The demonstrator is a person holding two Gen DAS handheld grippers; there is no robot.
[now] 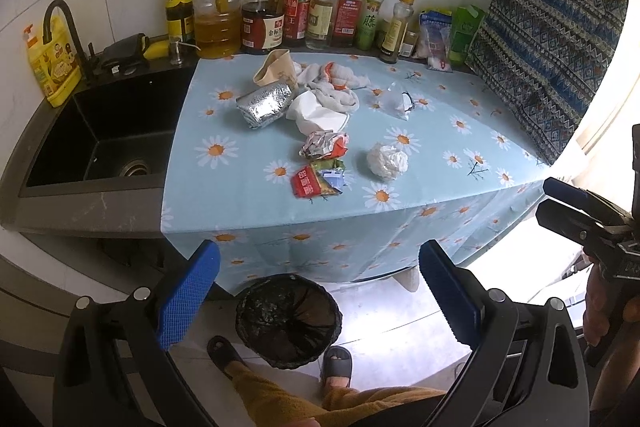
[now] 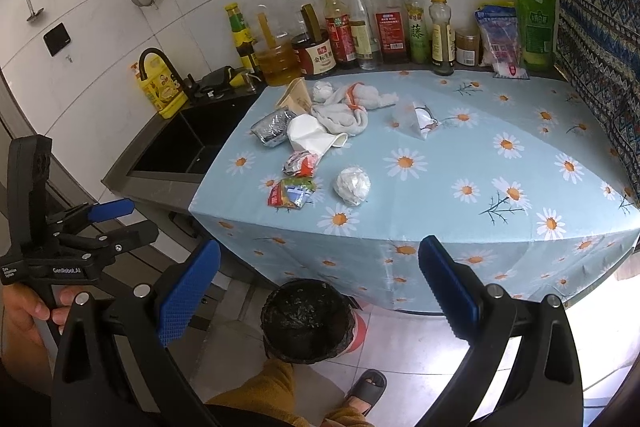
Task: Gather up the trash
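Trash lies on the daisy tablecloth (image 1: 240, 203) (image 2: 460, 227): a crumpled white paper ball (image 1: 387, 161) (image 2: 353, 185), a red snack wrapper (image 1: 318, 182) (image 2: 290, 193), a crumpled foil wrapper (image 1: 323, 143) (image 2: 300, 163), a silver foil roll (image 1: 264, 105) (image 2: 274, 126), a white tissue (image 1: 316, 113) (image 2: 310, 133), a paper cup (image 1: 274, 69) (image 2: 296, 93), a grey cloth (image 1: 334, 83) (image 2: 348, 107) and a clear bag (image 1: 398, 99) (image 2: 416, 117). A black-lined bin (image 1: 288, 319) (image 2: 308, 323) stands on the floor below the table edge. My left gripper (image 1: 320, 291) and right gripper (image 2: 320, 291) are open, empty, held above the bin.
Several sauce and oil bottles (image 1: 296, 7) (image 2: 360, 27) line the back wall. A black sink (image 1: 108, 139) (image 2: 192, 139) with a tap and yellow detergent bottle (image 1: 54, 63) (image 2: 162, 91) lies left. A patterned cloth (image 1: 548, 35) hangs right. The person's slippered feet (image 1: 336, 367) flank the bin.
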